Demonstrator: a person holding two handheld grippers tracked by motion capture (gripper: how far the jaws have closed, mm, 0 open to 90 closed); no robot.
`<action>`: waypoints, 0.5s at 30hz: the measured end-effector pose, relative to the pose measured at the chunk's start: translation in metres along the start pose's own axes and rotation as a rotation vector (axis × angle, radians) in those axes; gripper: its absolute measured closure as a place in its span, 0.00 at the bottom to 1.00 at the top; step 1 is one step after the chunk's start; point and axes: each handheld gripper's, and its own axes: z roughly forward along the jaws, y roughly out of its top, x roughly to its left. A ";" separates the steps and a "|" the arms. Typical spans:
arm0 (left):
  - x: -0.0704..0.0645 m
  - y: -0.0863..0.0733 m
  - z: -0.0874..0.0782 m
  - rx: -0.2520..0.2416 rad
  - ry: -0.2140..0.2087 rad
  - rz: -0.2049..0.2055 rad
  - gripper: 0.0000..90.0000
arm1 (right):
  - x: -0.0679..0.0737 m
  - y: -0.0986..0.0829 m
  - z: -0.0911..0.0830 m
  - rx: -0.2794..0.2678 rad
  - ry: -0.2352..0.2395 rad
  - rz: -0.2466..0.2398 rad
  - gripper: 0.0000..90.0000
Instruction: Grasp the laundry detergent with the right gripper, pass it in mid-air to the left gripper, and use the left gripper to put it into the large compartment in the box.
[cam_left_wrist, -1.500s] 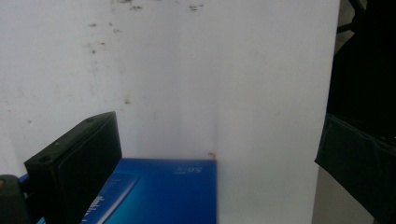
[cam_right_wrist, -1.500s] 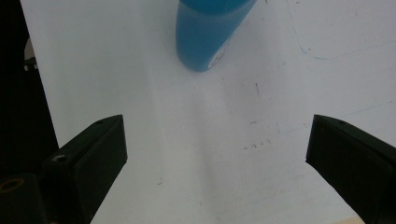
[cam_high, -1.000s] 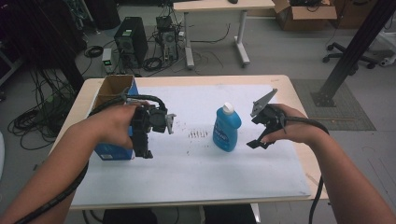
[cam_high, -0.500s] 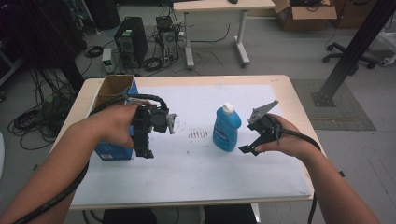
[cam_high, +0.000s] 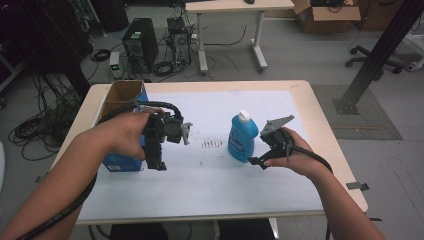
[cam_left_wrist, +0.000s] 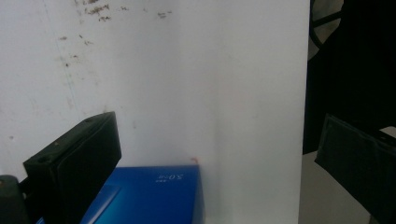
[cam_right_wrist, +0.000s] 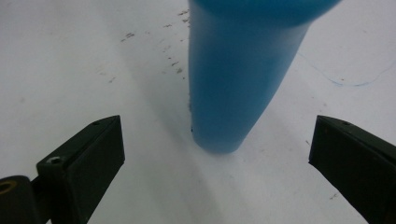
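At the left edge of the worktop (cam_high: 300, 95) stands a blue cardboard box (cam_high: 120, 100), open at the top, on the white sheet (cam_high: 200, 180) that covers most of the surface. The left gripper (cam_high: 156, 159) is just beside this box, on its right side, and it points down toward the sheet. In the left gripper view its jaws stand wide apart and hold nothing; a blue corner of the box (cam_left_wrist: 154, 196) lies between them, low in the picture.

Near the middle of the sheet there are some small dark marks (cam_high: 212, 144). Right of them stands the blue bottle (cam_high: 242, 137), upright, with a white cap (cam_high: 243, 116).

The right gripper (cam_high: 257, 161) is just beside the bottle, on its right side, low near the bottle's base. In the right gripper view the jaws are wide open, one on each side of the bottle (cam_right_wrist: 238, 88), and neither touches it. The bottle rests on the sheet, a little ahead of the jaws.
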 end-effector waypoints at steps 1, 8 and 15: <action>-0.001 0.000 -0.001 0.002 0.002 0.001 0.00 | 0.000 -0.001 0.000 -0.013 -0.007 0.007 0.03; -0.001 0.000 0.000 0.006 0.002 -0.005 0.00 | 0.002 -0.005 0.007 -0.065 -0.038 0.028 0.03; -0.002 0.003 -0.001 -0.004 0.006 0.002 0.00 | 0.006 -0.005 0.016 -0.081 -0.050 0.035 0.03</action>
